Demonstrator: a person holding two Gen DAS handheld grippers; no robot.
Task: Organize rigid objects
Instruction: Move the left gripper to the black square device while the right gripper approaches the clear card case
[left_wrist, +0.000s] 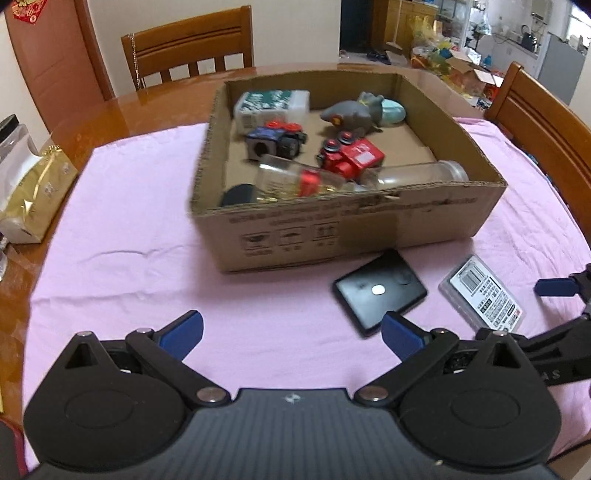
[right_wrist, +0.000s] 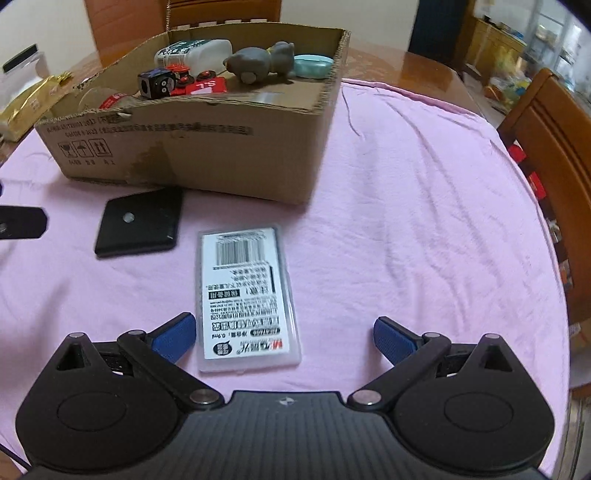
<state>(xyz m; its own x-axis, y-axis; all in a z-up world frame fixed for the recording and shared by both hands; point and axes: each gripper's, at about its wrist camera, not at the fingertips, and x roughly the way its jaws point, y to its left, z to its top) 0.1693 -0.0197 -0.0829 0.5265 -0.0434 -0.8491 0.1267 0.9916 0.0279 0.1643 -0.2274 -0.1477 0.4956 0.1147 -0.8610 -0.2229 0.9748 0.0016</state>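
Note:
A cardboard box (left_wrist: 369, 225) (right_wrist: 221, 147) stands on the pink cloth. It holds a grey toy animal (left_wrist: 351, 114), red (left_wrist: 351, 155) and blue (left_wrist: 273, 140) toy cars, glass bottles (left_wrist: 417, 175), a white container (left_wrist: 273, 103) and a teal case (left_wrist: 393, 110). A black flat case (left_wrist: 380, 291) (right_wrist: 140, 225) and a clear plastic pack with a printed label (left_wrist: 484, 295) (right_wrist: 247, 295) lie in front of the box. My left gripper (left_wrist: 291, 332) is open and empty, left of the black case. My right gripper (right_wrist: 284, 336) is open, its left finger beside the pack's near end.
A gold foil bag (left_wrist: 33, 195) lies at the table's left edge. Wooden chairs stand behind (left_wrist: 188, 44) and to the right (left_wrist: 546, 122) (right_wrist: 546, 147). The pink cloth (right_wrist: 424, 221) stretches right of the box. The right gripper's finger shows in the left wrist view (left_wrist: 557, 286).

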